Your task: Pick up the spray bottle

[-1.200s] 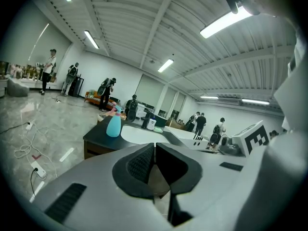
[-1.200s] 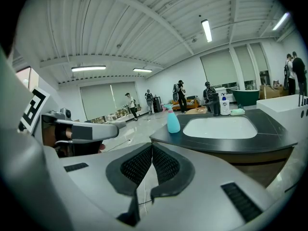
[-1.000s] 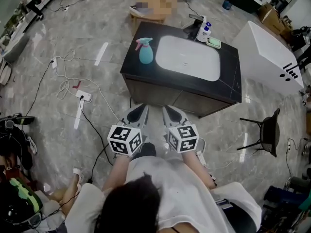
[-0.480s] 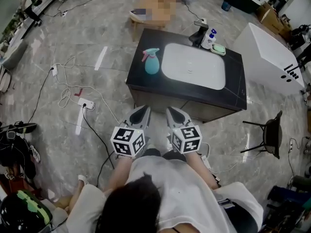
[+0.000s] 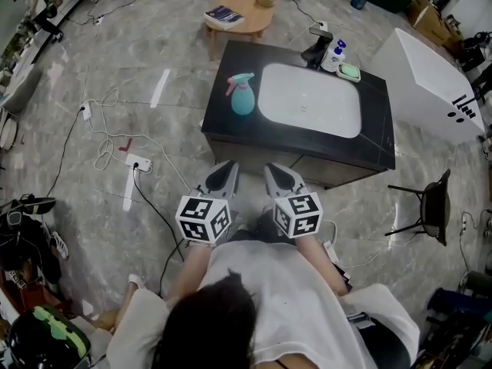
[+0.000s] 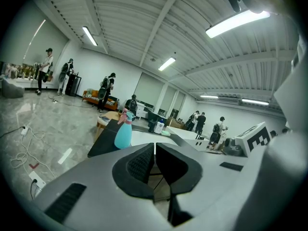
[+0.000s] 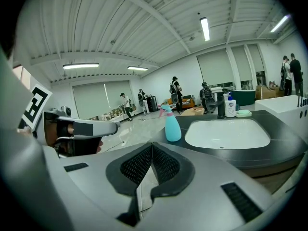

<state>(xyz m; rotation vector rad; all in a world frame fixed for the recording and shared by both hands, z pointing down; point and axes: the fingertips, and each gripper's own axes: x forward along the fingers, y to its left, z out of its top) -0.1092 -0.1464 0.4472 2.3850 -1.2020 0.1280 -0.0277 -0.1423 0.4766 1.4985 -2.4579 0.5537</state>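
1. The left gripper (image 5: 227, 167) and the right gripper (image 5: 270, 169) are side by side in front of the person. Both have their jaws pressed together, holding nothing.
2. Beyond them is a dark counter (image 5: 231, 129).
3. The teal spray bottle (image 5: 242, 98) stands upright on the counter's left part, just beside the white basin (image 5: 310, 102) and well apart from both grippers.
4. A round wooden table (image 5: 240, 15) sits behind the counter.

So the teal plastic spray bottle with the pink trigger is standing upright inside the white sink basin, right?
Not inside it. The teal plastic spray bottle with the pink trigger stands upright on the black countertop beside the white sink basin, at its left in the head view.
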